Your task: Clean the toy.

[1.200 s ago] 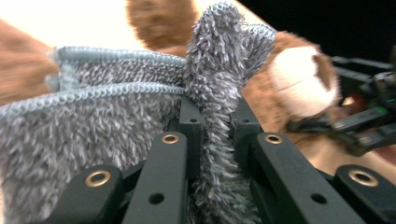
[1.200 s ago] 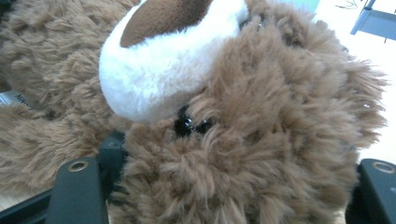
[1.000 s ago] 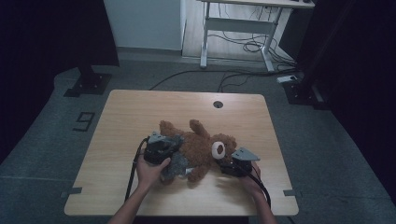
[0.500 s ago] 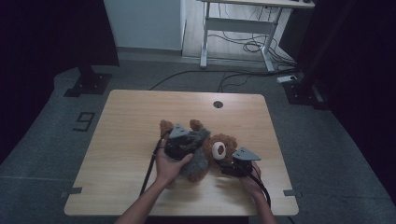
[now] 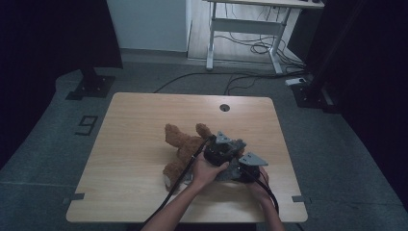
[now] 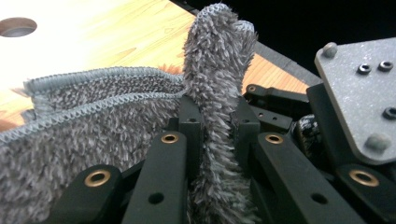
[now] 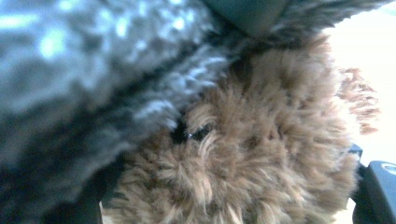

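We have the bear (image 5: 185, 149) lying near the middle of the table (image 5: 134, 139), with a grey cloth (image 6: 93, 112) pulled over its head end. Our left gripper (image 6: 217, 135) is clamped on a fold of that cloth, just above the bear's head. Our right gripper (image 5: 250, 168) sits beside the head; its jaws have just been opening, with brown fur (image 7: 243, 163) between them. We judge both things soft and light; the cloth's stitched hem gives the surest hold.
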